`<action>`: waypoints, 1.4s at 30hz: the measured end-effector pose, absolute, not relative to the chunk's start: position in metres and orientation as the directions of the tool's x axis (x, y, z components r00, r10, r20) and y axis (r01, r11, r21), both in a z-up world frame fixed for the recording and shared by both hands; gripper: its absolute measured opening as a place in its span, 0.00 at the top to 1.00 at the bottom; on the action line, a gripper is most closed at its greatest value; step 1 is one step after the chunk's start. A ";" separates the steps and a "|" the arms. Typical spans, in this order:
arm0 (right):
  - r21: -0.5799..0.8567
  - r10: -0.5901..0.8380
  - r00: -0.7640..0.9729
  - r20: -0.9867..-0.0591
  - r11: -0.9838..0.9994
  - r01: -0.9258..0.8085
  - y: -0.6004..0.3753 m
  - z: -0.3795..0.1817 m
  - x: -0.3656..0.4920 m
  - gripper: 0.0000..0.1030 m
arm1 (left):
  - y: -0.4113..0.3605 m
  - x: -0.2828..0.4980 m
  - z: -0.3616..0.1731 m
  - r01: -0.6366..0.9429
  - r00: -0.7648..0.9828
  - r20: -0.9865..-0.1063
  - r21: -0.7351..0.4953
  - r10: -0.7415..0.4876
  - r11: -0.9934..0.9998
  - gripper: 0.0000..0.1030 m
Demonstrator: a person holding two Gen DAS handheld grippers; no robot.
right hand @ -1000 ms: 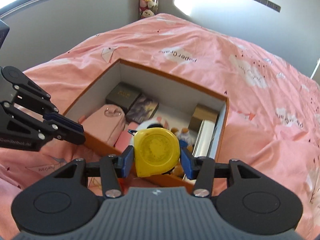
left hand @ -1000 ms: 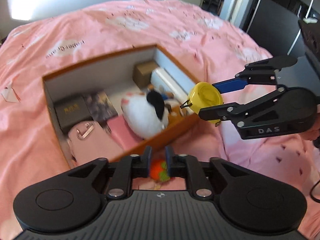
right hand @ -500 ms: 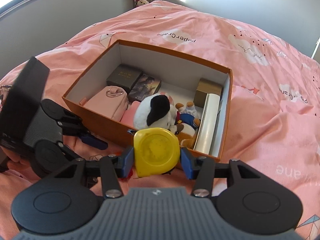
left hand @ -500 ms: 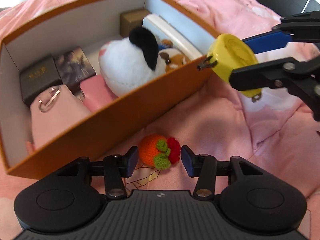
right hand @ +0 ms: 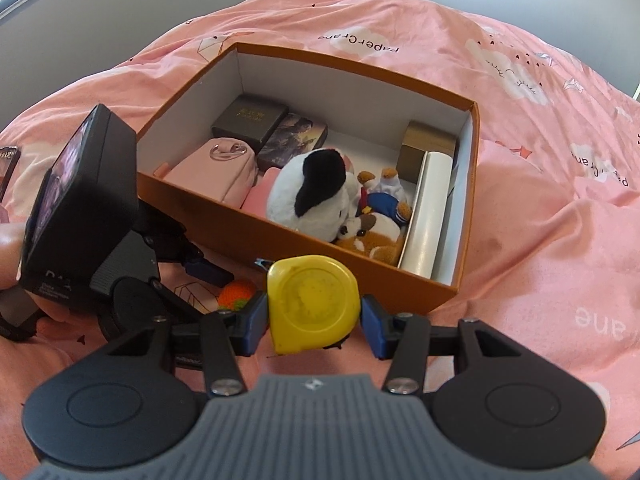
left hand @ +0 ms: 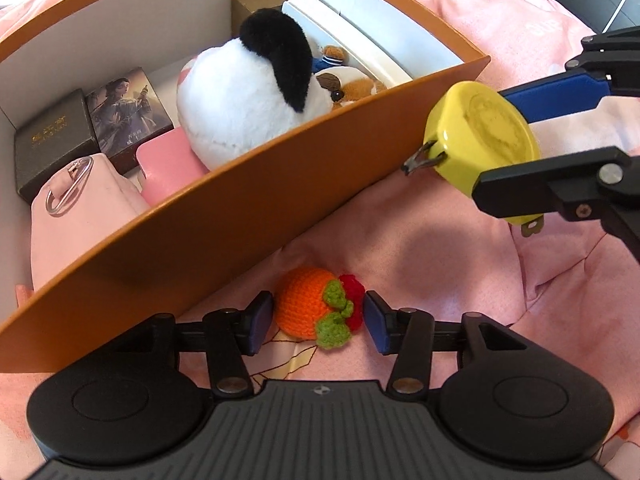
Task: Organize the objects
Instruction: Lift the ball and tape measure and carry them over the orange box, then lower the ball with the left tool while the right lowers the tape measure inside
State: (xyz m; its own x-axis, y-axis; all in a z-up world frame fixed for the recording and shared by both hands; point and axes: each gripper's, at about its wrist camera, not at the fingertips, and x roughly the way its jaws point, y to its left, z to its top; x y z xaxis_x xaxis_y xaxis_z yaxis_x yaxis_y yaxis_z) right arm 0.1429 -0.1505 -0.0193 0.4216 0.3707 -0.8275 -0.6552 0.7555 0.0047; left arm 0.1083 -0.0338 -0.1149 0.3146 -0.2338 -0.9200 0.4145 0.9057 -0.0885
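Note:
An orange box lies on the pink bed. It holds a white-and-black plush, a pink pouch, dark boxes and other items. My left gripper is open, its jaws around a crocheted orange fruit that lies on the bedspread beside the box's near wall. My right gripper is shut on a yellow tape measure and holds it above the bed, just outside the box's near corner.
The pink bedspread surrounds the box. Inside the box are also a white roll, a tan box and a small brown-and-white plush. A grey wall runs behind the bed.
My left gripper has moved down to the crocheted fruit and opened around it. My right gripper has drawn back from the box with the tape measure still in it.

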 end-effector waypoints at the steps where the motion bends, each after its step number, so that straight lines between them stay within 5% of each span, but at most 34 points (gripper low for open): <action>1: 0.005 0.369 0.421 -0.829 0.757 -0.654 -0.151 -0.020 0.143 0.50 | -0.033 0.107 -0.115 0.414 0.312 -0.921 -0.087 -0.231 0.906 0.47; 16: -0.001 0.362 0.434 -0.825 0.766 -0.643 -0.153 -0.016 0.139 0.50 | -0.028 0.085 -0.115 0.412 0.338 -0.920 -0.045 -0.199 0.910 0.51; 25: -0.031 0.367 0.474 -0.801 0.764 -0.645 -0.155 0.000 0.133 0.50 | -0.008 0.050 -0.043 0.405 0.439 -0.851 -0.100 -0.289 0.909 0.53; 36: -0.043 0.417 0.529 -0.739 0.754 -0.655 -0.148 0.038 0.161 0.50 | -0.008 0.111 0.031 0.367 0.605 -0.748 -0.044 -0.274 0.929 0.53; 42: 0.081 0.467 0.485 -0.739 0.776 -0.625 -0.138 0.042 0.214 0.50 | 0.003 0.159 0.034 0.342 0.612 -0.746 -0.049 -0.262 0.939 0.53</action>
